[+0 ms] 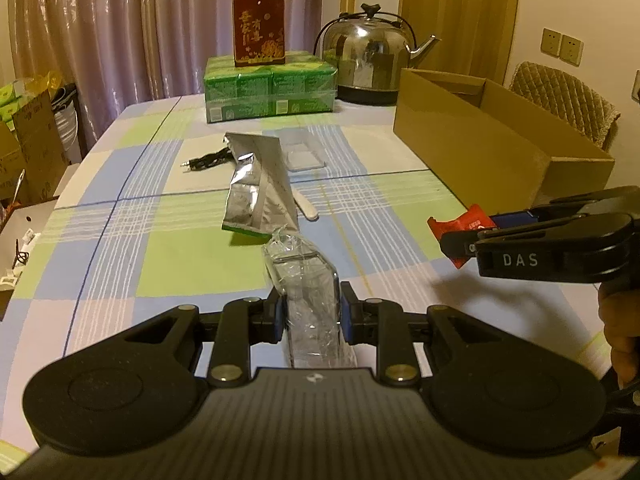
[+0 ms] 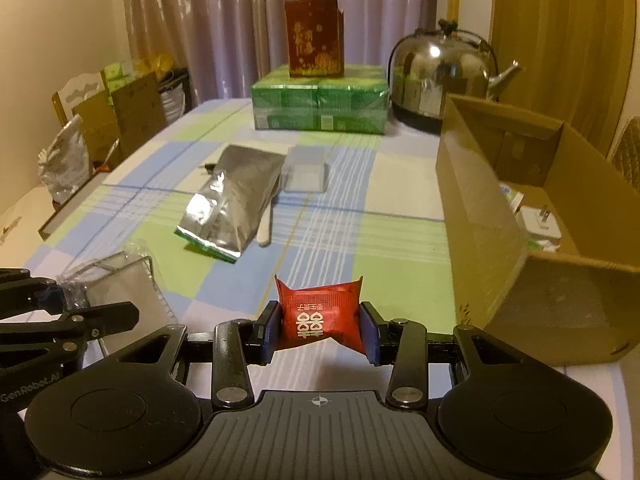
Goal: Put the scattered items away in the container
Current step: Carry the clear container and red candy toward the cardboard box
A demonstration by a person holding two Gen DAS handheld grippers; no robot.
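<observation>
My left gripper (image 1: 311, 314) is shut on a clear plastic wrapper (image 1: 308, 280), lifted above the checked tablecloth. That wrapper (image 2: 120, 284) shows at the left of the right wrist view beside the left gripper (image 2: 92, 322). My right gripper (image 2: 320, 330) is shut on a red packet (image 2: 320, 312) with white characters, raised over the table. From the left wrist view, the right gripper (image 1: 464, 246) holds the red packet (image 1: 464, 224) near the open cardboard box (image 1: 500, 148). The box (image 2: 520, 216) has a white plug (image 2: 540, 224) inside. A silver foil pouch (image 1: 256, 188) lies mid-table.
Near the pouch lie a black cable (image 1: 204, 160), a clear flat case (image 1: 304, 152) and a white stick (image 1: 306, 208). Green wrapped packs (image 1: 268, 88) carrying a red carton (image 1: 259, 26) and a steel kettle (image 1: 368, 56) stand at the far edge. Boxes and bags (image 2: 120, 116) crowd the left.
</observation>
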